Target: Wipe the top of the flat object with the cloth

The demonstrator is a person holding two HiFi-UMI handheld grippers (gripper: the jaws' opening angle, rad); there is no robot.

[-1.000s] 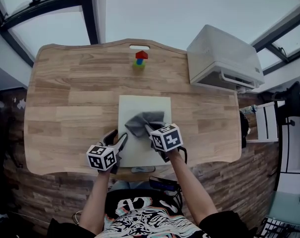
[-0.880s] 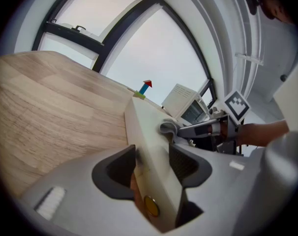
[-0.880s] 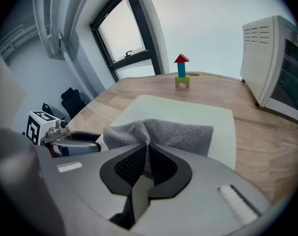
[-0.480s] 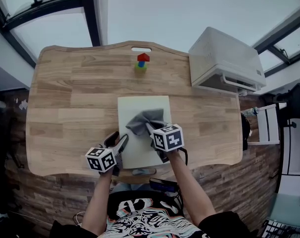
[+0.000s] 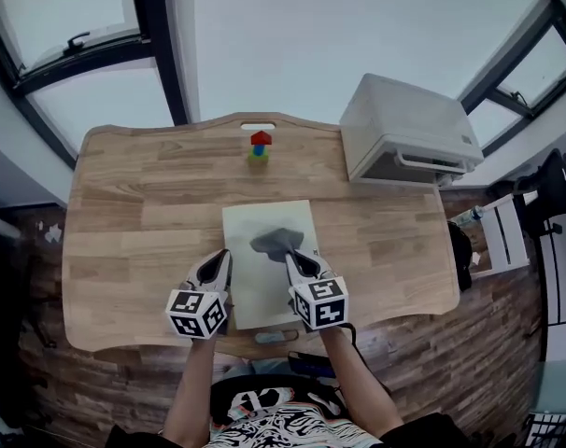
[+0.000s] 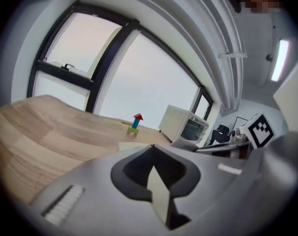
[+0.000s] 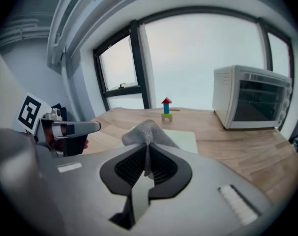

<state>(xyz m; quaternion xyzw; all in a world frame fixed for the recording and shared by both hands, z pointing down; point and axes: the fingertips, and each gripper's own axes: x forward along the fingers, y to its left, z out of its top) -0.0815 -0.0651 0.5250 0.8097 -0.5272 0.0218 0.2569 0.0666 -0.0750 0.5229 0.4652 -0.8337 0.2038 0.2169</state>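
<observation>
A pale wooden table [image 5: 124, 213] with rounded corners fills the head view. Near its front edge the left gripper [image 5: 223, 259] hangs over the left border of a flat, cream rectangular board [image 5: 247, 227] that lies on the table's middle. Its jaws have just been closing and now meet, clenched on nothing. Beyond the board, near the table's far edge, stands a small toy tower of blocks [image 5: 259, 146]: green at the foot, blue above it, a red roof on top. A crumpled grey cloth [image 5: 275, 242] sits above the middle of the board; whether it touches the surface cannot be told. The right gripper [image 5: 289, 254] grasps it, jaws clamped on a bunched fold that rises from their tips. At the table's far right corner sits a white toaster oven [image 5: 404, 129], well apart from the board.
</observation>
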